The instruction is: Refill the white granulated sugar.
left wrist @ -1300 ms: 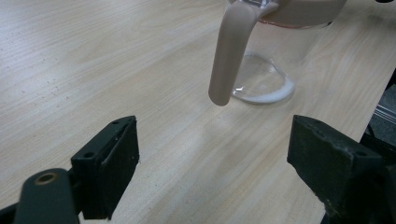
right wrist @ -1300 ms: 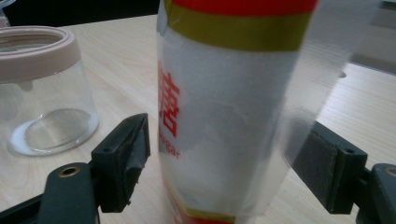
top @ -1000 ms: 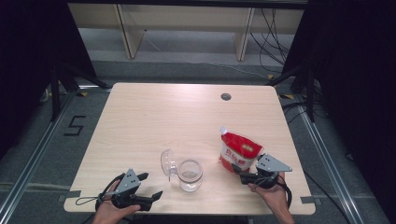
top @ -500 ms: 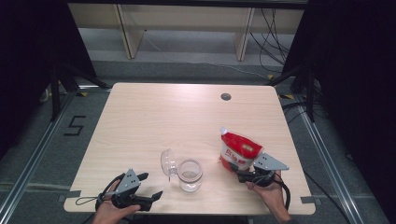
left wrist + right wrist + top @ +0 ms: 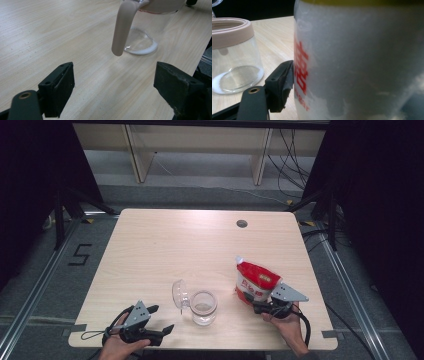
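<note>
The red-and-white pouch (image 5: 256, 281) stood right of centre in the high view, soft and shifty to my eye, so I favoured gripping its lower body. My right gripper (image 5: 261, 306) looked clamped on it there; my left gripper (image 5: 161, 320), lower left, sat with jaws apart near the glass jar (image 5: 203, 307).

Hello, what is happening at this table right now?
A person works at a light wooden table with a gripper in each hand. The right gripper is closed on a red and white plastic bag standing upright near the right edge. Beside it stands a clear glass jar with a beige rim, its lid swung open and a little white powder at the bottom. The left gripper rests open near the front edge, holding nothing.
</note>
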`<state>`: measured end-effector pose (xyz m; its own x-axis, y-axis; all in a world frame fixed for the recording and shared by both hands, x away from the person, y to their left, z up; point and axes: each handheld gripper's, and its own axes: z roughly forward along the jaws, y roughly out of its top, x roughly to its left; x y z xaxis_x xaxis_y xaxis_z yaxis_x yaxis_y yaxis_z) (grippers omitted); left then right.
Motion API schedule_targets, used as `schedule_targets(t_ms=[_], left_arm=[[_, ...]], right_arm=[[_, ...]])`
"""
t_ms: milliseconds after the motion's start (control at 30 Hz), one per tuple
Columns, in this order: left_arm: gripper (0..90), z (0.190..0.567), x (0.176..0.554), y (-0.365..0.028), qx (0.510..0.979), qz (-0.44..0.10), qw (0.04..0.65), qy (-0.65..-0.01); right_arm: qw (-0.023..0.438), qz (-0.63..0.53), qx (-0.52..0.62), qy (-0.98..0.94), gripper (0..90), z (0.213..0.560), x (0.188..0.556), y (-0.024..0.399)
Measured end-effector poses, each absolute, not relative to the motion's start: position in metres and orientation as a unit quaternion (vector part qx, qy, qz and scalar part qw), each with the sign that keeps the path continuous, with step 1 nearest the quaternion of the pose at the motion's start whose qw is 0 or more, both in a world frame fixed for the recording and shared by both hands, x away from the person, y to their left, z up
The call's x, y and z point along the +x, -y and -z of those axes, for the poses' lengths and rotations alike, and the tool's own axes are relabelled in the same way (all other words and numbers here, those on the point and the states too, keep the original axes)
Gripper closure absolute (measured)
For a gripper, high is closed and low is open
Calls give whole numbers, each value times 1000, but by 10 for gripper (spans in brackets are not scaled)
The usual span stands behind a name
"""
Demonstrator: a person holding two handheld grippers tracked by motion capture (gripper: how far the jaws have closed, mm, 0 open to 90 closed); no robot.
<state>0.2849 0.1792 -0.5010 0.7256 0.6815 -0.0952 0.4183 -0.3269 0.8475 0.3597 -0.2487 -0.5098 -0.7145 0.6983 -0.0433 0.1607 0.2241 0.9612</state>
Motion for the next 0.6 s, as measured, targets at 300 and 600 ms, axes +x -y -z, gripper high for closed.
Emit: schedule_targets(t_ms=[300, 600], left_arm=[[166, 501, 286, -180, 807, -146, 465, -332], [167, 502, 285, -178, 802, -142, 468, -342]], right_arm=[[239, -570, 287, -732, 281, 513, 364, 246], [248, -576, 268, -731, 299, 513, 370, 247]])
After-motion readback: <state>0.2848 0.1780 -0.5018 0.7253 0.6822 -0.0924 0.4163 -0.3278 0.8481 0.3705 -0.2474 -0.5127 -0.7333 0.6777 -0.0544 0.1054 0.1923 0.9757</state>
